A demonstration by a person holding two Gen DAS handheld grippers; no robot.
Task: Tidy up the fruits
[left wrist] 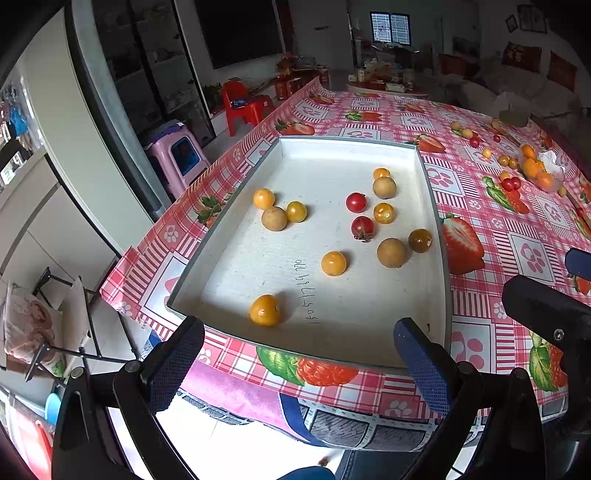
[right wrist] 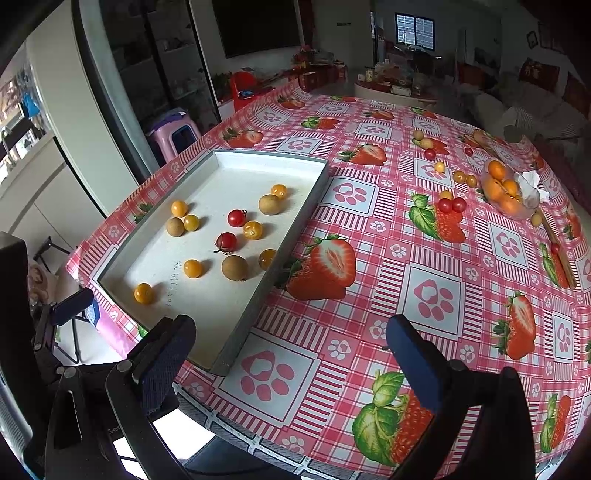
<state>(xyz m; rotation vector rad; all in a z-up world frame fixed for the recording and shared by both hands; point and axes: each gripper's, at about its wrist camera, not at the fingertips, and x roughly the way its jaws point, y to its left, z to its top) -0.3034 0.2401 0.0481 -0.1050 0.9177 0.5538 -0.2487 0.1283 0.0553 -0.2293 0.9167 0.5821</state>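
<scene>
Both claws are spread wide and hold nothing: the left claw hangs at the near edge of the white tray, and the right claw hovers over bare cloth just to the right of the tray's near corner. The tray sits on the left part of the tabletop and carries the gathered fruits: two red cherry tomatoes, several yellow-orange ones such as the nearest yellow tomato, and three brownish round fruits. They lie loosely scattered, some pairs touching.

Well apart, toward the far right of the tabletop, more loose fruits are strewn on the cloth, red and yellow ones in small clusters. Beside them stands a clear container of orange fruits with a crumpled white tissue against it. Nothing lies between the right claw and those far fruits but open cloth.

The cloth is a pink checked tablecloth printed with strawberries and paw prints. Beyond the left edge are a pink stool, a red plastic chair, a dark screen on the wall, and a window at the back.
</scene>
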